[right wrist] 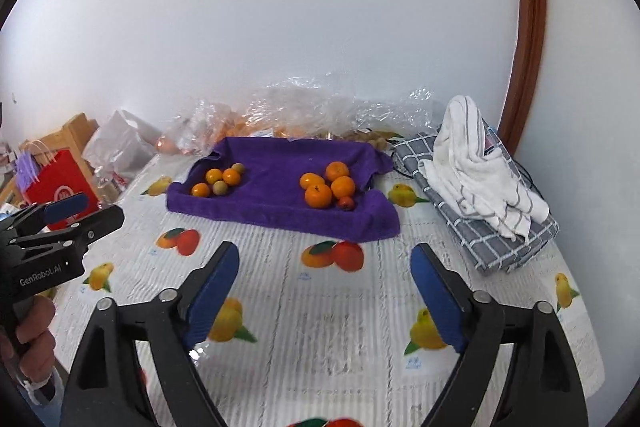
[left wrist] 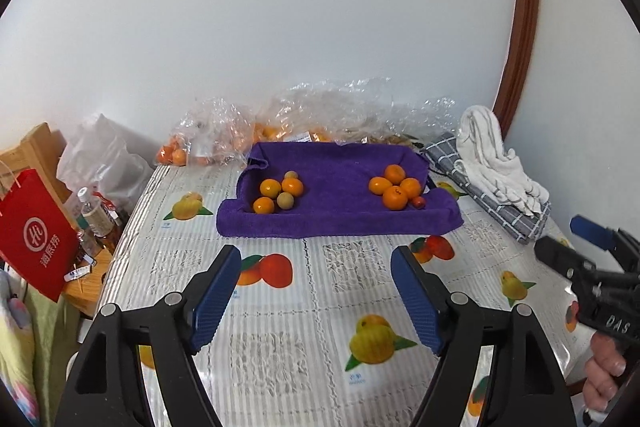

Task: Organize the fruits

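On the fuzzy purple towel [left wrist: 340, 215] sit round, glossy oranges [left wrist: 395, 197].

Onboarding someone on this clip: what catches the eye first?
The purple towel mid-table, holding two fruit clusters: oranges with two brownish fruits at its left, oranges with a small red fruit at its right. Both grippers, left gripper and right gripper, hang open and empty above the fruit-print tablecloth.

A towel [left wrist: 340, 215] is lying on the desk [left wrist: 320, 307], carrying two fruit clusters: tangerines with longans [left wrist: 278, 195] on its left, tangerines [left wrist: 394, 187] on its right. Plastic bags [left wrist: 320, 115] are sitting behind it against the wall, and folded cloths [left wrist: 496, 179] are lying to its right.
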`<state>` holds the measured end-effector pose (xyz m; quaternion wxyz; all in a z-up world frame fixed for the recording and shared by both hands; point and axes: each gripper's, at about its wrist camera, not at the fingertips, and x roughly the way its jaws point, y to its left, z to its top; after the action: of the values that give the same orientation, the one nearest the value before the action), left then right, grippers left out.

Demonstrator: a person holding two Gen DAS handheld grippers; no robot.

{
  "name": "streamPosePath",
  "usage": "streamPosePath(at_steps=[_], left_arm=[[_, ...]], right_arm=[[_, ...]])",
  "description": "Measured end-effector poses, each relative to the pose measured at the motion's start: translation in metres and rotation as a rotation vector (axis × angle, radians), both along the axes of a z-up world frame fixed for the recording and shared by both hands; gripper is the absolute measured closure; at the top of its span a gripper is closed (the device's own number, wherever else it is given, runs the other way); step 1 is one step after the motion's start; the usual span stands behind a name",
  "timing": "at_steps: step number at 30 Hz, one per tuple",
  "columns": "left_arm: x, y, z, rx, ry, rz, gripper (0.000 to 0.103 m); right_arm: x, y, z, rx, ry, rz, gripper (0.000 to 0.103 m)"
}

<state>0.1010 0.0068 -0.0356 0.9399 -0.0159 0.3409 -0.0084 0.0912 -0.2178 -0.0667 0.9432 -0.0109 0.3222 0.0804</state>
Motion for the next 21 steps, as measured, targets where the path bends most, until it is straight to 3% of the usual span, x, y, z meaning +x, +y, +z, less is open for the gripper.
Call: streamPosePath(at_steps=[3, 21], left_arm=[[-0.013, -0.003, 0.003, -0.008, -0.011, 0.007, 0.025], [-0.051, -0.012, 0.017, 0.0, -0.061, 0.032, 0.023]], right_arm=[[-0.013, -0.003, 0.0, 0.003, 0.005, -0.005, 0.004], [-0.053, -0.012, 0.015, 0.009, -0.05, -0.011, 0.003]])
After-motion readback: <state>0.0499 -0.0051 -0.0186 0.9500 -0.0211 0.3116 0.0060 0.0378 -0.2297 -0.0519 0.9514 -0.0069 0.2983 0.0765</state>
